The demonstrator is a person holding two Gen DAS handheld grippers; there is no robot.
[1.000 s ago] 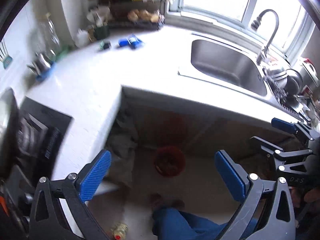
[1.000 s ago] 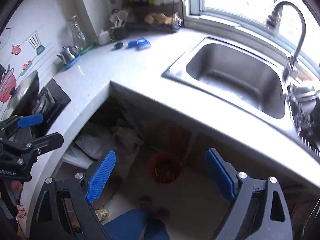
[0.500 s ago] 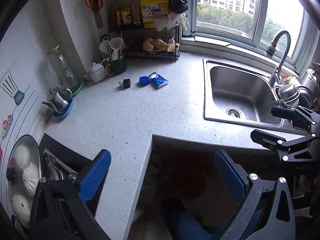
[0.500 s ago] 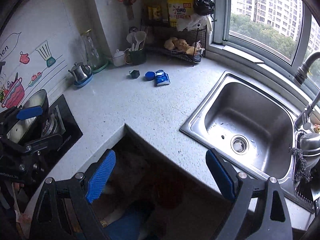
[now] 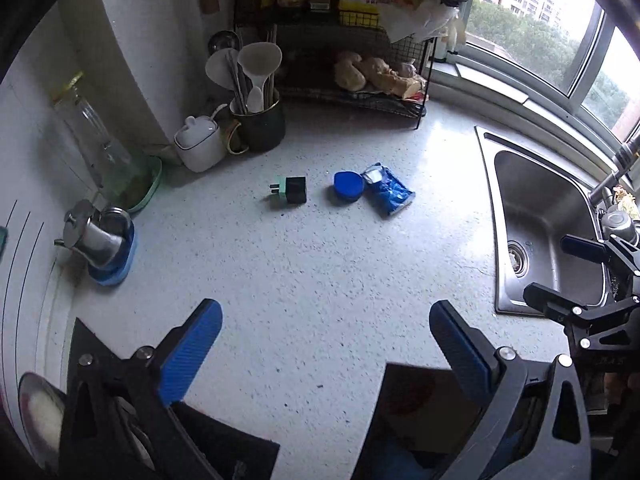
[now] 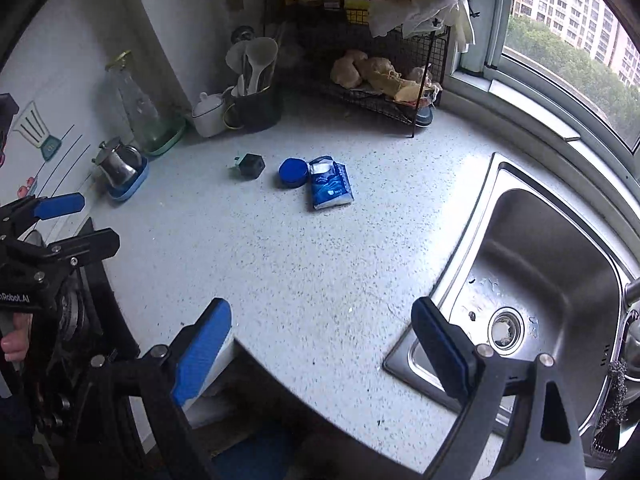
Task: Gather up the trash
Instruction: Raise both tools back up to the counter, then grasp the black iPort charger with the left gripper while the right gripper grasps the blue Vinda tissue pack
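Both hand-held grippers, left (image 5: 326, 338) and right (image 6: 322, 334), spread wide, empty, above speckled white countertop (image 5: 320, 264). Crumpled blue plastic wrapper (image 5: 387, 194) far ahead, touching round blue lid (image 5: 348, 186), beside small black plug cube (image 5: 294, 190). Reach forward, straddle wrapper alone, pinch across narrow width.

R gripper (image 6: 322, 344) is hanging over near counter (image 6: 320, 264) edge, jaws wide, nothing btwn. Far off, blue packet (image 6: 330, 187) is lying touching blue lid (image 6: 293, 172), black plug (image 6: 249, 165) just left. Sink (image 6: 532, 272) is sitting right. L gripper (image 6: 86, 222) is poking in at left, jaws apart.
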